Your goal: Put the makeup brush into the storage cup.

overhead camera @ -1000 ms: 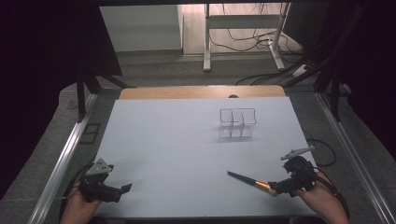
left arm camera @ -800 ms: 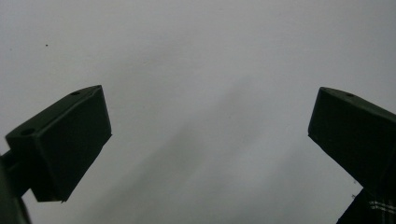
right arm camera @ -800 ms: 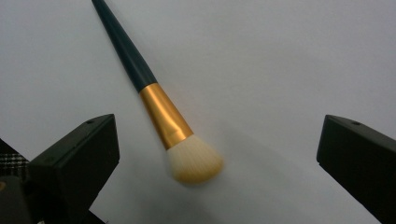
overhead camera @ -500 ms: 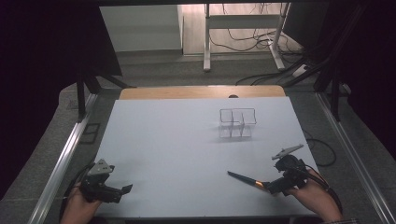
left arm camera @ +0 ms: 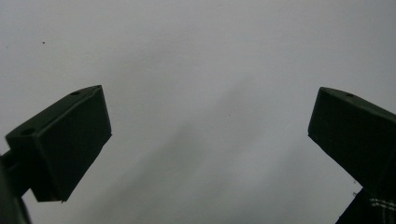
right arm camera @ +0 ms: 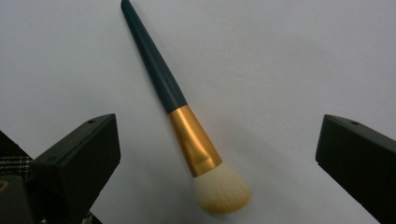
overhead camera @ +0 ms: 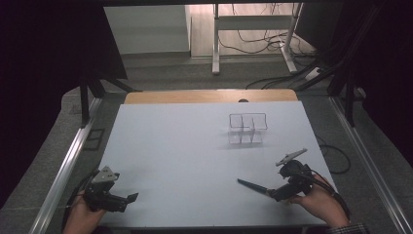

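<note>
A makeup brush [right arm camera: 187, 126] with a dark handle, gold ferrule and pale bristles lies flat on the white table, seen in the high view as a dark brush [overhead camera: 253, 186] near the front right. My right gripper [right arm camera: 217, 154] is open, its jaws standing wide on either side of the brush's ferrule and bristles without touching it. The same right gripper [overhead camera: 280, 192] is held by a hand at the brush's bristle end. My left gripper [overhead camera: 130, 199] rests at the front left, and my left gripper [left arm camera: 210, 135] is open over bare table.
A clear plastic organiser [overhead camera: 247, 128] with several compartments stands at the middle right of the white table [overhead camera: 185, 146]. A wooden strip [overhead camera: 209, 96] runs along the far edge. Metal rails [overhead camera: 68, 161] flank the table, and cables lie on the floor to the right.
My right gripper has moved left and forward, closing in over the bristle end of the brush. The brush and my left gripper have stayed put.
</note>
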`<move>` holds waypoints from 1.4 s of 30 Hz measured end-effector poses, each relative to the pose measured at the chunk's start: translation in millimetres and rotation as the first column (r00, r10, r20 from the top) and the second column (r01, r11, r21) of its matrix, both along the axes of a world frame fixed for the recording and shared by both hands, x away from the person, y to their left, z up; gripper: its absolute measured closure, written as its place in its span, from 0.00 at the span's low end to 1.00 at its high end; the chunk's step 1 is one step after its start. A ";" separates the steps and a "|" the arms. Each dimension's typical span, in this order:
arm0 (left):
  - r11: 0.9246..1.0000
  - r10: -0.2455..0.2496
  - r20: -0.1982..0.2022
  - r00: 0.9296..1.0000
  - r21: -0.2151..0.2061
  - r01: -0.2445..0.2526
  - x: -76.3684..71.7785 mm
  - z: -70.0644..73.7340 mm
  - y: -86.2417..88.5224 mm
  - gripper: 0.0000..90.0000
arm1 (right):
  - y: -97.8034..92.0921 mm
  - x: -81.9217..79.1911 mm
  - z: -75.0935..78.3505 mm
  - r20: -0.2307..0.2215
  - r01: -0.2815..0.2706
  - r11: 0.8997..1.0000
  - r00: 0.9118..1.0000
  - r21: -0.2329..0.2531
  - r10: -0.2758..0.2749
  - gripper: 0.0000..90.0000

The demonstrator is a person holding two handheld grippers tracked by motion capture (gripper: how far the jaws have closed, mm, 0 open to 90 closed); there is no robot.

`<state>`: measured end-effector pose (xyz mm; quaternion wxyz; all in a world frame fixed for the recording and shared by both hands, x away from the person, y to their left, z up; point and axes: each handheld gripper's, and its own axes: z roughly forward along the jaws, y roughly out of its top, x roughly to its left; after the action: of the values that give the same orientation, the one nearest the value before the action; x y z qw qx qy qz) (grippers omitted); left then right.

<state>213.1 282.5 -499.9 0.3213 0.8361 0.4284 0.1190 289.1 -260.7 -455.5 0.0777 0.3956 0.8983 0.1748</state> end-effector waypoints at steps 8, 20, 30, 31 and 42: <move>1.000 -0.002 -0.001 1.000 0.000 0.002 0.0 -0.1 -0.1 0.00 | 9.6 2.5 -2.6 -0.011 -0.027 1.000 1.000 -0.015 0.026 0.00; 1.000 -0.007 -0.004 1.000 0.002 0.007 0.3 -0.4 -0.7 0.00 | 25.8 6.4 -6.4 -0.023 -0.051 0.998 0.998 -0.026 0.051 0.02; 1.000 -0.012 -0.006 1.000 0.007 0.012 0.2 -0.5 -0.7 0.00 | 34.4 8.7 -9.6 -0.033 -0.058 0.998 0.998 -0.037 0.057 0.05; 1.000 -0.012 -0.006 1.000 0.008 0.012 0.2 -0.5 -0.8 0.00 | 34.0 8.9 -10.5 -0.035 -0.056 0.998 0.998 -0.039 0.055 0.05; 1.000 -0.015 -0.011 1.000 0.012 0.016 0.2 -0.7 -1.4 0.00 | 31.2 9.6 -22.7 -0.047 -0.073 0.996 0.996 -0.054 0.071 0.10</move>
<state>213.2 281.1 -500.7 0.3150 0.8419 0.4229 0.1147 298.7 -229.5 -478.2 0.0620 0.3646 0.9179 0.1435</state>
